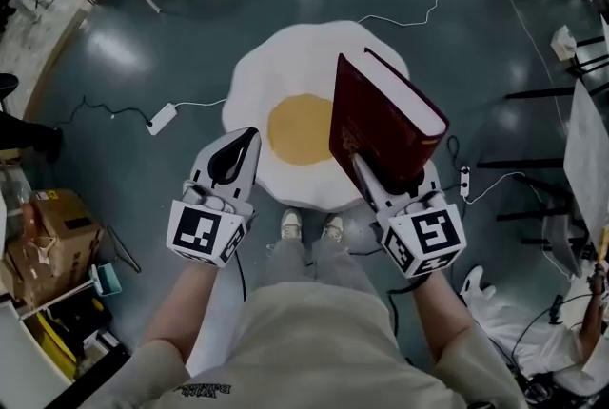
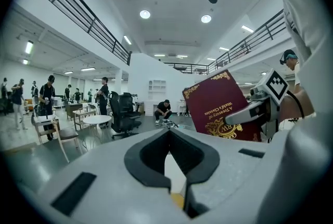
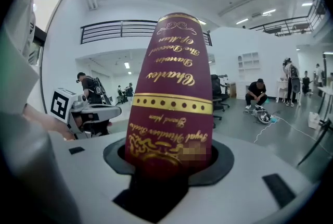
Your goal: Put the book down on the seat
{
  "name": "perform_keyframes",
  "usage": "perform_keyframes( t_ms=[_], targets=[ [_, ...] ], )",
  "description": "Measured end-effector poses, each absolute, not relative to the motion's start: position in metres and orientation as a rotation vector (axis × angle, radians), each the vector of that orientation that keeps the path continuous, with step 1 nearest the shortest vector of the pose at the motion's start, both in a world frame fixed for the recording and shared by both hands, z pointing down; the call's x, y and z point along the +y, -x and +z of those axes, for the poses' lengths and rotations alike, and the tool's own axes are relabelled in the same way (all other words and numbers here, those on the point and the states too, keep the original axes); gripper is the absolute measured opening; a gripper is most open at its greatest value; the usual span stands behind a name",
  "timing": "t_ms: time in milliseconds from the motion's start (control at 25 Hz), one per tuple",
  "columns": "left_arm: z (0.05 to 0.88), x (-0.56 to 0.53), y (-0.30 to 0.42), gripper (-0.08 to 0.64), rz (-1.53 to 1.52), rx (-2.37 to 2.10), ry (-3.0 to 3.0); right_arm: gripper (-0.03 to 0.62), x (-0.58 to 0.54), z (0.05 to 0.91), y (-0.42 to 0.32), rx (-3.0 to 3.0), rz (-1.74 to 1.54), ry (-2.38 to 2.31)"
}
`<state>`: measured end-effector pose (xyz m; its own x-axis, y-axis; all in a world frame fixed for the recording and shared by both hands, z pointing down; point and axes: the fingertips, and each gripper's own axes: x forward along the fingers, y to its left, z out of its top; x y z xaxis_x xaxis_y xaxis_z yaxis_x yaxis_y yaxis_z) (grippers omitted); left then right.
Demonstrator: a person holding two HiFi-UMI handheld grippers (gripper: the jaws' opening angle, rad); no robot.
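The maroon hardcover book (image 1: 385, 126) was lettered in gold, its cover reading "A Treasury of World's Classics" and its spine "Charles Darwin, The Descent Of Man". It stood clamped by its lower end in the right gripper (image 1: 366, 171), tilted over the fried-egg seat's (image 1: 285, 74) right side. The left gripper (image 1: 249, 139) hung alongside, jaws together, nothing between them.

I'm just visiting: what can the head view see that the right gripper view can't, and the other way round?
Head view only: the fried-egg-shaped seat on the floor below the book, and the person's shoes at its edge.
Right gripper view only: the gold lettering on the book's spine, and people across the hall.
Both: the dark red book clamped in the right gripper, and the left gripper beside it, holding nothing.
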<state>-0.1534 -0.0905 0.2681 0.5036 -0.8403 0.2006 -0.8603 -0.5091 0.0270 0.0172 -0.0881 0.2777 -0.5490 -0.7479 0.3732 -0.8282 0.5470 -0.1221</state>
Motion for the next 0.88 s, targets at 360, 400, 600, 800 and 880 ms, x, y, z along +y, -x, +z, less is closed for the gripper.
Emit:
perform_keyframes(
  t_ms=[360, 400, 600, 800, 880],
  targets=[
    [0.383, -0.152, 0.15, 0.005, 0.12, -1.492, -2.57, 0.23, -0.166, 0.413, 0.003, -2.493, 0.544, -1.24],
    [0.402, -0.159, 0.15, 0.005, 0.121, -1.498, -2.554, 0.23, -0.172, 0.435, 0.006, -2.484, 0.561, -1.223],
    [0.513, -0.183, 0.15, 0.005, 0.13, -1.486, -2.494, 0.23, -0.202, 0.559, 0.019, -2.397, 0.616, -1.142],
    [0.628, -0.206, 0.164, 0.005, 0.173, -1.477, -2.419, 0.23, -0.236, 0.685, 0.045, -2.392, 0.75, -1.097],
    [0.669, -0.212, 0.163, 0.005, 0.169, -1.485, -2.387, 0.23, -0.247, 0.732, 0.044, -2.374, 0.793, -1.101]
  ],
)
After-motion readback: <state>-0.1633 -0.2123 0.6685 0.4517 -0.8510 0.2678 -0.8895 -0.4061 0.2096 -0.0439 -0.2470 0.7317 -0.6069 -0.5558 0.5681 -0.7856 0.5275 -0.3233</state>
